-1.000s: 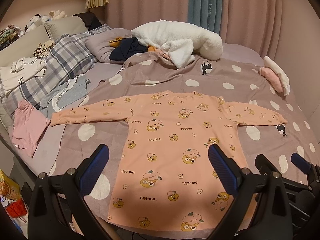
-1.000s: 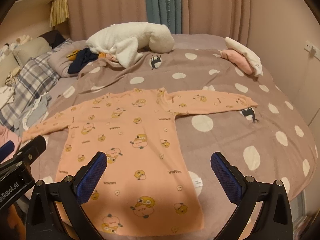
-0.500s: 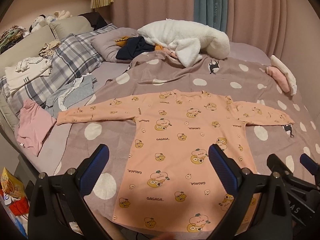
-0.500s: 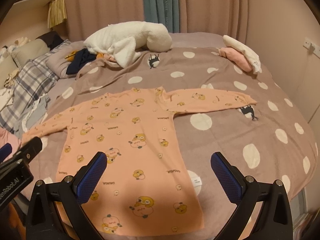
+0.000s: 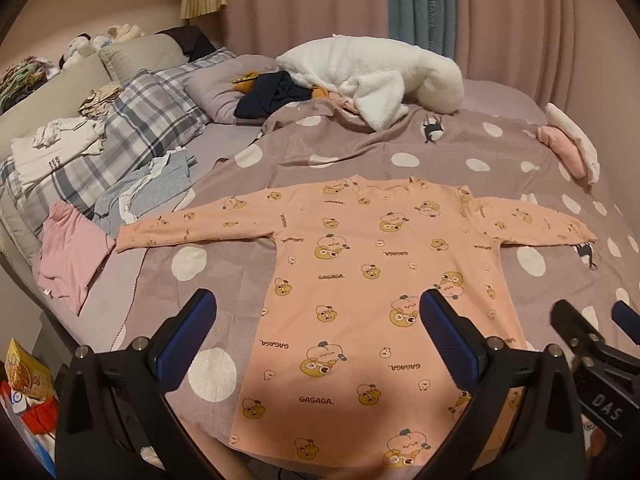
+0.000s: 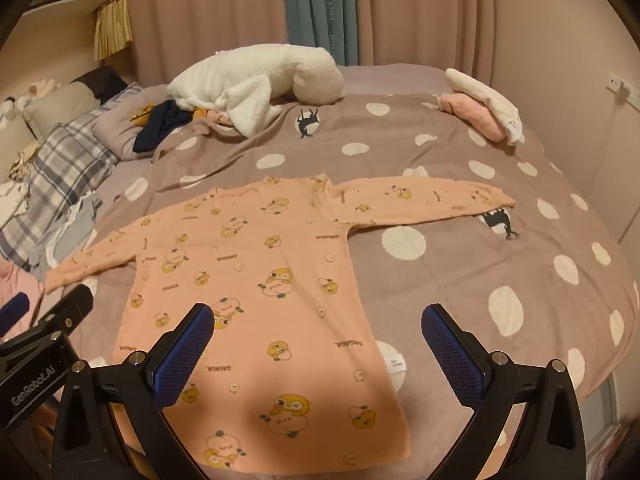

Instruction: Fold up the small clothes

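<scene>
Peach top [image 5: 384, 280] lies flat on the spotted blanket [image 5: 500, 152], front up, hem toward the person at 6 o'clock, neck at 12, both sleeves out straight: left sleeve [image 5: 192, 228] to 9, right sleeve [image 6: 420, 200] to 3. No fold made yet.

Left gripper [image 5: 316, 328] is wide open w/ nothing between the pads, hovering above the hem area. Right gripper [image 6: 314, 332] likewise spread wide and empty, also over the lower body of the top [image 6: 256, 280]. Neither touches cloth as far as I can tell.

What changed over the last sec: both cams backed off and rose a bit. The top sits slightly smaller and further up in view than before; more of the bed's near edge shows in the left view. The garment itself hasn't shifted, sleeves same as before.

Reads to me like smoothing/laying-out is done and the person is lining up for the 1st fold. Prob a sleeve pulled in across the body, or one side edge pinched at hem and shoulder.

Other stuff well apart: white plush [image 5: 372, 76] at 12, pink garment [image 5: 68, 260] at 9, folded pink-and-white pile [image 6: 484, 112] at 2.
</scene>
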`<state>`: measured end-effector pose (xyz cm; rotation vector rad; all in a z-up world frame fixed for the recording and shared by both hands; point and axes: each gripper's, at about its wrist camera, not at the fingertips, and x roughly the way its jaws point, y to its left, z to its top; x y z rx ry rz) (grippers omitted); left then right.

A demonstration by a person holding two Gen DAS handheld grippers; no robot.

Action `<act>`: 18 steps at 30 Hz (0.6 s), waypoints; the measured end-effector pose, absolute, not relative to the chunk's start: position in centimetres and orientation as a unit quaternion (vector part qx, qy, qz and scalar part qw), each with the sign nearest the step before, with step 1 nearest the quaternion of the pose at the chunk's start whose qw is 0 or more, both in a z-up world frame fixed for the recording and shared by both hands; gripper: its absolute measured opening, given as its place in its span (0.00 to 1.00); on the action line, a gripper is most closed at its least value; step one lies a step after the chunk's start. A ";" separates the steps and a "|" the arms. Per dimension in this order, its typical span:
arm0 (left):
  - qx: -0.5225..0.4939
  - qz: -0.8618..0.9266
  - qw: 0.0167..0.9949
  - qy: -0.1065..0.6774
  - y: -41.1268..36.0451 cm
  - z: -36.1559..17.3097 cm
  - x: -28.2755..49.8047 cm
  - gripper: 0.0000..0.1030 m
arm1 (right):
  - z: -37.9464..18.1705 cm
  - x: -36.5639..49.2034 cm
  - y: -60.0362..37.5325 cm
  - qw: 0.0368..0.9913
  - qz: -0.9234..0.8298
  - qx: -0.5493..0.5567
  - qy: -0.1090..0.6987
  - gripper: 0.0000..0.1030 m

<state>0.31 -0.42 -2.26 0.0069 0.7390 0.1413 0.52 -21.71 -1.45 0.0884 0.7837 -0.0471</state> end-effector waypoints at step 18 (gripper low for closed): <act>-0.008 0.051 0.928 0.370 -1.7 -2.4 1.5 0.99 | -2.0 1.4 -23.4 0.937 -0.054 -0.012 0.345 1.00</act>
